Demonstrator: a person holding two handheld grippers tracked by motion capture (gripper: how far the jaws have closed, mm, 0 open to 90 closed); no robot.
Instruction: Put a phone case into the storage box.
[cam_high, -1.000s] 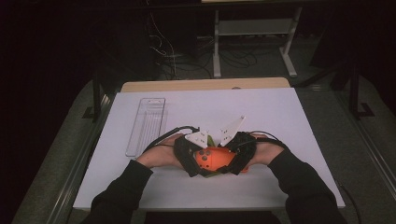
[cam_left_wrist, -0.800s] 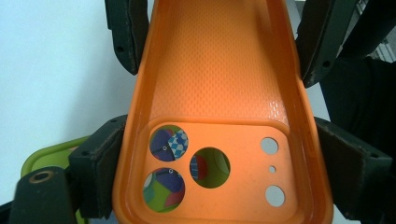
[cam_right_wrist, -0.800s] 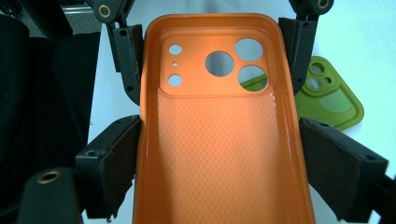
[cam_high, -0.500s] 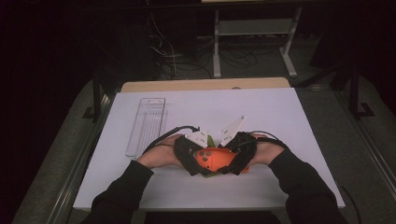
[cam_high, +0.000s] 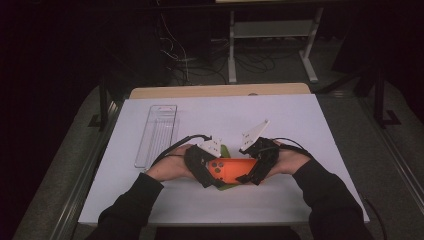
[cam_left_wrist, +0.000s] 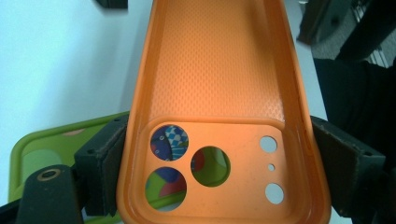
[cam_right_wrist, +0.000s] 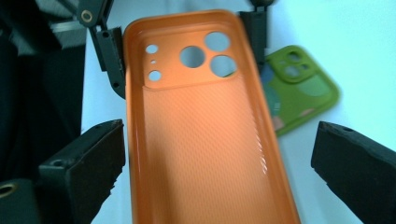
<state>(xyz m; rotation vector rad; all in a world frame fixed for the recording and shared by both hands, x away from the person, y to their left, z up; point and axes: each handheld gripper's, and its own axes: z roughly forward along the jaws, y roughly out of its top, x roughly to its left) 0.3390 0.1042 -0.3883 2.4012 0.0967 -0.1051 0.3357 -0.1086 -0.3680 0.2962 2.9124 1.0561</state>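
Orange phone case (cam_left_wrist: 219, 88): held above the white surface (cam_high: 300, 120) near its front edge, hollow side up, between two claws
Left claw (cam_left_wrist: 217, 175): pinching the case's camera-hole end, a pad pressed on each long edge
Right claw (cam_right_wrist: 215, 158): jaws just opened, spread wide either side of the case's plain end, pads clear of it
Green phone case (cam_right_wrist: 303, 88): lying on the surface partly under the orange one
Clear tray (cam_high: 157, 132): well apart, left and farther back
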